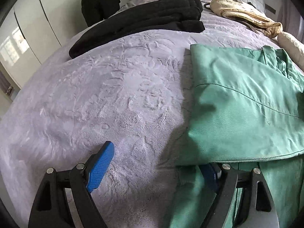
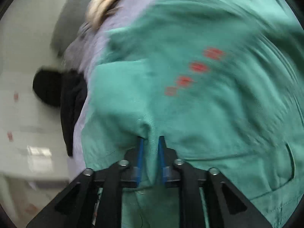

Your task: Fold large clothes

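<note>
On the bed (image 1: 95,95), the right hand-held gripper (image 2: 151,144) pinches the soft, limp green jacket (image 2: 190,98) by a near fold; the left hand-held gripper (image 1: 157,163) gapes empty.

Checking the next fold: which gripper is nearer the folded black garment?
Left. The left gripper has the folded black garment across the bed ahead; the right gripper pinches the green jacket, the black garment off left.
</note>
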Available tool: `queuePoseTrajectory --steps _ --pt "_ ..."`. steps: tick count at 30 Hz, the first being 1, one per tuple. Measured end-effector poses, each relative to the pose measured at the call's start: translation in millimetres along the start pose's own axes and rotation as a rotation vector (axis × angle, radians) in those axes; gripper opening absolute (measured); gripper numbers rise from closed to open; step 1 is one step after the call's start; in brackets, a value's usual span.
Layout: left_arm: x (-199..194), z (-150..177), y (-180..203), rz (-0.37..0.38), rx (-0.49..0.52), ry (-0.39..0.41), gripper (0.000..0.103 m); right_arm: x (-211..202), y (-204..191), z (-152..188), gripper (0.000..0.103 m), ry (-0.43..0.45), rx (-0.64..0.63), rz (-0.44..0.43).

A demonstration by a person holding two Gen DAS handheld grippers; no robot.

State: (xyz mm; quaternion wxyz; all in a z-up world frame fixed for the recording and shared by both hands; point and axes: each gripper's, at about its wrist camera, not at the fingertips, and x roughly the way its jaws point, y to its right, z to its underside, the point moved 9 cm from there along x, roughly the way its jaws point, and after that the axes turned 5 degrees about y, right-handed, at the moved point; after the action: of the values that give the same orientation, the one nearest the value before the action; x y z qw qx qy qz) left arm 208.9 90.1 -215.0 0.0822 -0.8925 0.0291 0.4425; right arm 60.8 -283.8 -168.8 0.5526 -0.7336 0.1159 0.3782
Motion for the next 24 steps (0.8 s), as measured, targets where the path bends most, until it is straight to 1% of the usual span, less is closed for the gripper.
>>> queuePoseTrajectory --steps 1,2,3,4,6,7,8,9,11,13,15,17,19,20,21,22,23,24 --pt "-1 -1 -1 0.01 0.014 -0.004 0.086 -5 5 -1 0.029 0.016 0.058 -0.029" --pt "-2 -2 0 0.023 0.029 -0.009 0.086 -11 9 -2 0.038 0.034 0.095 -0.031" --pt "-5 -2 -1 0.048 0.052 -0.021 0.086 -16 10 -3 0.042 0.047 0.104 -0.031" --pt "-9 -2 -1 0.07 0.068 -0.031 0.086 -20 9 -3 0.043 0.053 0.096 -0.015" --pt "-22 2 -3 0.123 0.113 -0.055 0.086 -30 3 -3 0.049 0.075 0.026 0.068" --pt "-29 3 -5 0.139 0.127 -0.06 0.086 -35 -2 -3 0.056 0.09 -0.013 0.098" --pt "-39 3 -9 0.159 0.132 -0.06 0.086 -41 -8 -3 0.061 0.104 -0.054 0.116" --pt "-44 1 -11 0.17 0.127 -0.059 0.086 -43 -17 -1 0.062 0.113 -0.093 0.122" --pt "-48 -6 -13 0.193 0.098 -0.065 0.086 -40 -26 0 0.068 0.094 -0.135 0.103" --pt "-41 -20 -11 0.202 0.05 -0.065 0.086 -34 -24 -4 0.069 0.075 -0.139 0.094" --pt "-28 -28 -2 0.211 0.019 -0.076 0.086 -28 -23 -6 0.069 0.059 -0.112 0.069" --pt "-11 -28 10 0.239 -0.009 -0.122 0.086 -16 -15 -8 0.069 0.048 -0.085 0.079" --pt "4 -25 23 0.294 -0.05 -0.181 0.086 -9 -6 -8 0.069 0.037 -0.068 0.093" --pt "10 -24 27 0.311 -0.069 -0.201 0.082 -8 -5 -8 0.06 0.037 -0.07 0.093" --pt "14 -23 30 0.316 -0.081 -0.204 0.05 -6 -5 -8 0.047 0.027 -0.084 0.101" --pt "15 -23 32 0.322 -0.075 -0.201 0.03 -3 -4 -7 0.003 0.005 -0.1 0.12" --pt "15 -23 32 0.32 -0.071 -0.195 0.02 -3 -8 -8 0.006 -0.001 -0.124 0.135" --pt "12 -25 31 0.328 -0.076 -0.175 0.018 -4 -17 -9 0.006 0.0 -0.156 0.119"
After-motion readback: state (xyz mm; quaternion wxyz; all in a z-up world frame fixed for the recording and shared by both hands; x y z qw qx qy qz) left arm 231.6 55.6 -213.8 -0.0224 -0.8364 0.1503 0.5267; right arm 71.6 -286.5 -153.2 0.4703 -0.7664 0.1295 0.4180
